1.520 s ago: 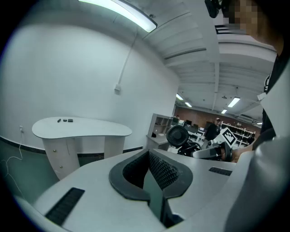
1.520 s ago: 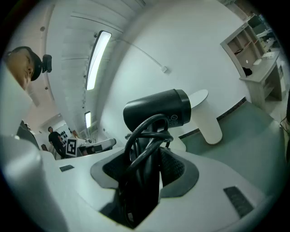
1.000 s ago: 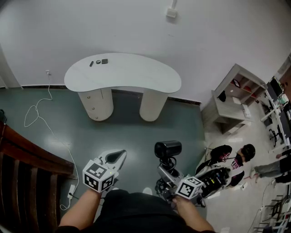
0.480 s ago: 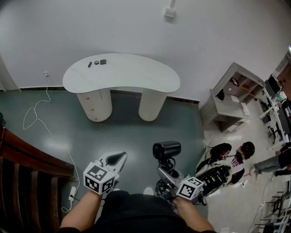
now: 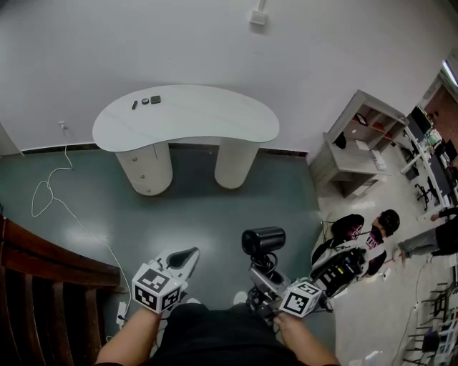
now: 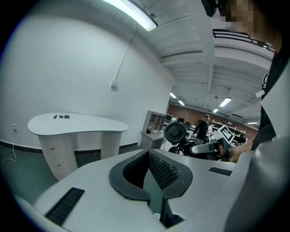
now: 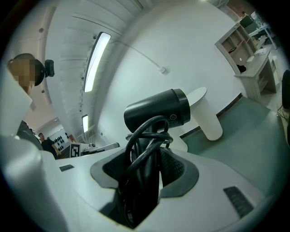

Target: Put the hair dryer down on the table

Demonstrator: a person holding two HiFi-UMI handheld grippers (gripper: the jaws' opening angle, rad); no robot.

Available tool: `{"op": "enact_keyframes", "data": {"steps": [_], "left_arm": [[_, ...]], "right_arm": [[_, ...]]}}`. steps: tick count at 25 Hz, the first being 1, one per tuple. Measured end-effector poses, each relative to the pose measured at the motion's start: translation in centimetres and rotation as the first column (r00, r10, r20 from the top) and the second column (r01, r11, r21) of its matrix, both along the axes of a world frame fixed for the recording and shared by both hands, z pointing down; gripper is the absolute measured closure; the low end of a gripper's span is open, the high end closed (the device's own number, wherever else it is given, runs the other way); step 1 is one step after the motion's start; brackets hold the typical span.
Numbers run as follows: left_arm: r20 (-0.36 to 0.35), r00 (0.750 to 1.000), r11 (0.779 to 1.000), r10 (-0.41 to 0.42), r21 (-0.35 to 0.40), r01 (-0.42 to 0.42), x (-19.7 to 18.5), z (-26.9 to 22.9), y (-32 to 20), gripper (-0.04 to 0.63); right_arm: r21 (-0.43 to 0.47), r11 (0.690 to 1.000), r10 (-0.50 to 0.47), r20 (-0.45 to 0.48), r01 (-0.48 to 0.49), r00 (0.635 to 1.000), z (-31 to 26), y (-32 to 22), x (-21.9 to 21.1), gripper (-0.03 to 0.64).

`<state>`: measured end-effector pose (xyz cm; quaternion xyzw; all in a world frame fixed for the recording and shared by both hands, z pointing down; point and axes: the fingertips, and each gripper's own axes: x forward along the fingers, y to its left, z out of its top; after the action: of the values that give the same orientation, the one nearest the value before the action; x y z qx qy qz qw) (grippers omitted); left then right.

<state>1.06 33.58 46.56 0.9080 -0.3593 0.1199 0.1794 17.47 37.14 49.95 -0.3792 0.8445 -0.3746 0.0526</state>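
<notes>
Clearly the right gripper (image 5: 266,275) pinches the dryer (image 5: 262,241) by its handle, upright with the barrel on top, while the table (image 5: 186,118) lies well apart straight ahead, its long side crosswise, and the left gripper (image 5: 180,259), spread and empty, is no nearer to it.

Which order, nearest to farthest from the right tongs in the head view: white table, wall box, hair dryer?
1. hair dryer, gripped in the right tongs.
2. white table, ahead across the floor.
3. wall box, on the wall beyond the table.
</notes>
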Motion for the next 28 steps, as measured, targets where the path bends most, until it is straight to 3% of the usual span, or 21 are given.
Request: {"op": "enact_keyframes", "data": {"steps": [8,16,22,28], "left_arm": [[-0.016,1.000,1.000,0.010,-0.021,-0.010,-3.0,1.2,0.6,0.578],[-0.021,1.000,1.000,-0.011,-0.024,0.010,-4.3,1.6,-1.1,0.578],[0.006,0.999,0.998,-0.045,-0.043,0.045,-5.4,2.6,-4.7,0.578],[0.004,0.998,0.997,-0.063,-0.039,0.063,-4.4,1.4,-11.3,0.578]], "right_arm": [[-0.013,1.000,0.023,-0.020,-0.023,1.000,0.5,0.4,-2.4,0.426],[0.006,1.000,0.016,-0.017,-0.016,1.000,0.0,-2.6,-3.7,0.426],[-0.070,0.997,0.046,0.010,-0.045,0.999,2.4,-7.1,-3.3,0.426],[-0.025,1.000,0.009,0.022,-0.008,1.000,0.4,-15.2,-3.4,0.426]]}}
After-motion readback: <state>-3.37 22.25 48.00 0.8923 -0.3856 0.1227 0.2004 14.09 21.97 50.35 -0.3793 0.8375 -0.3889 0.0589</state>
